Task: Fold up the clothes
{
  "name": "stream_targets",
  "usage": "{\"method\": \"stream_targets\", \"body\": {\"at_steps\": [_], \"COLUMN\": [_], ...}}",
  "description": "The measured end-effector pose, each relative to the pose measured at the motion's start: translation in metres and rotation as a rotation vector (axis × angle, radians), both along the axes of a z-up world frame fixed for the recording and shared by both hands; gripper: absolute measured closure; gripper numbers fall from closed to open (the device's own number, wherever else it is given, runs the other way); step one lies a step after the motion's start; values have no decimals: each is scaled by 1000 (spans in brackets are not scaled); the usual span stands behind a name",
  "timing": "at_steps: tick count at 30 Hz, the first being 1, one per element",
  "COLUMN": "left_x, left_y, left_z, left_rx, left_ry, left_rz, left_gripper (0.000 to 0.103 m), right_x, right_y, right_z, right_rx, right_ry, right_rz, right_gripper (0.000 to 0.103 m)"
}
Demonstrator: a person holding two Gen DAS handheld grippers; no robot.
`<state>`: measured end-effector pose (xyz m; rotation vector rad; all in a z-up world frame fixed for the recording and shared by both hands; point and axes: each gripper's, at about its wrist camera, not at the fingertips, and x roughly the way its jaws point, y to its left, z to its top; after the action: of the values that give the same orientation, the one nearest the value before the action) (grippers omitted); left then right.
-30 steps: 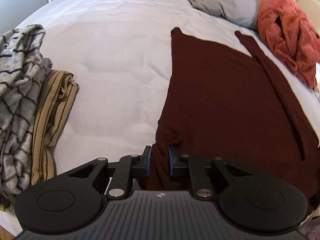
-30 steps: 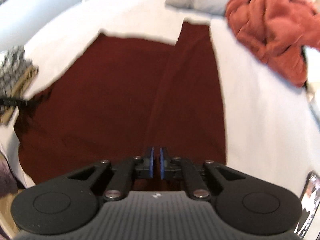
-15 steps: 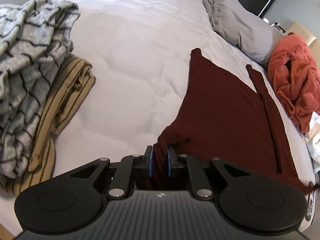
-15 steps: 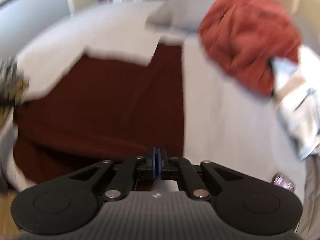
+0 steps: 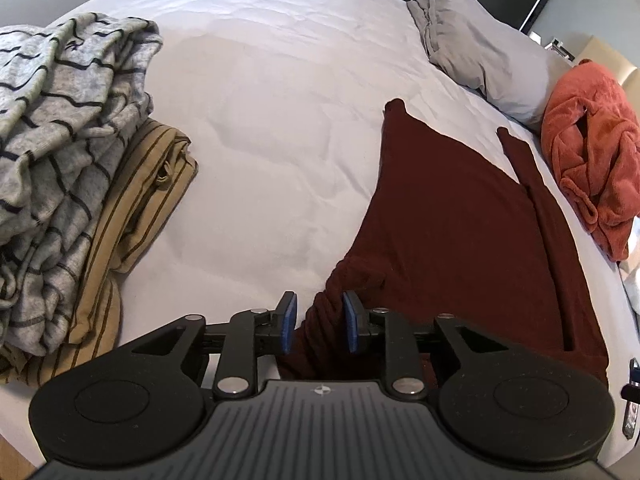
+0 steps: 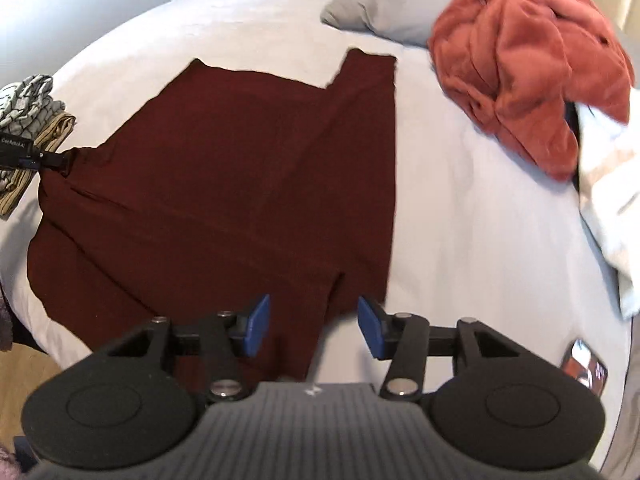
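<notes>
Clothing covers a wide bed (image 5: 280, 92) with a white quilted cover, seen from two wrist cameras angled down at it. At far left sits a heap of grey knit with dark stripes (image 5: 56, 152), on top of a tan striped garment (image 5: 136, 216), probably set apart from the working area. Next comes the left tongs (image 5: 318, 322): the blue pads are opening, with a bunched corner of the dark red garment (image 5: 452, 240) between them, touching the right pad while the left pad stands clear, so the cloth looks let go. The garment is spread nearly flat across the middle of the bed, its long strip laid along the right side, which suits folding on this soft surface. In the right view, the right tongs (image 6: 313, 325) are also opening, wide apart above the garment's near edge (image 6: 240, 184) and gripping nothing. Further right lies a crumpled orange robe (image 6: 532, 64) beside a grey pillow (image 5: 476, 48), with white fabric (image 6: 608, 200) at the bed's right edge and a phone-like object (image 6: 584, 368) near the corner. Grey walls and a strip of wooden floor frame the room.
</notes>
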<state>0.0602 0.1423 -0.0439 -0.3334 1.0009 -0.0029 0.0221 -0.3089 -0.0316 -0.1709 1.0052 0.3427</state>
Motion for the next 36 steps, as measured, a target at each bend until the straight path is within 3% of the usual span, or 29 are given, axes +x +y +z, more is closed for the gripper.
{"method": "stream_targets", "body": {"at_steps": [4, 8, 13, 19, 26, 29, 32, 36], "left_x": [-3, -4, -4, -6, -12, -14, -16, -25], "left_y": [4, 9, 13, 15, 16, 15, 5, -29], "left_z": [3, 8, 13, 21, 30, 30, 29, 20], "left_rx": [-10, -20, -20, -22, -17, -6, 29, 174], "left_ry": [-19, -40, -62, -99, -129, -127, -108, -89], "left_rz": [11, 23, 31, 31, 29, 19, -46, -241], "left_gripper": [80, 80, 80, 80, 80, 80, 79, 56], "right_x": [7, 9, 14, 3, -27, -34, -32, -33], "right_y": [22, 31, 25, 27, 8, -1, -7, -13], "right_z": [-17, -39, -46, -5, 72, 86, 78, 58], "right_rx": [-49, -128, -114, -96, -71, -58, -105, -94], "right_ry": [-50, -40, 2, -101, -339, -315, -284, -202], "right_rz": [101, 166, 143, 119, -81, -139, -187, -197], "right_gripper": [69, 71, 97, 98, 99, 99, 99, 99]}}
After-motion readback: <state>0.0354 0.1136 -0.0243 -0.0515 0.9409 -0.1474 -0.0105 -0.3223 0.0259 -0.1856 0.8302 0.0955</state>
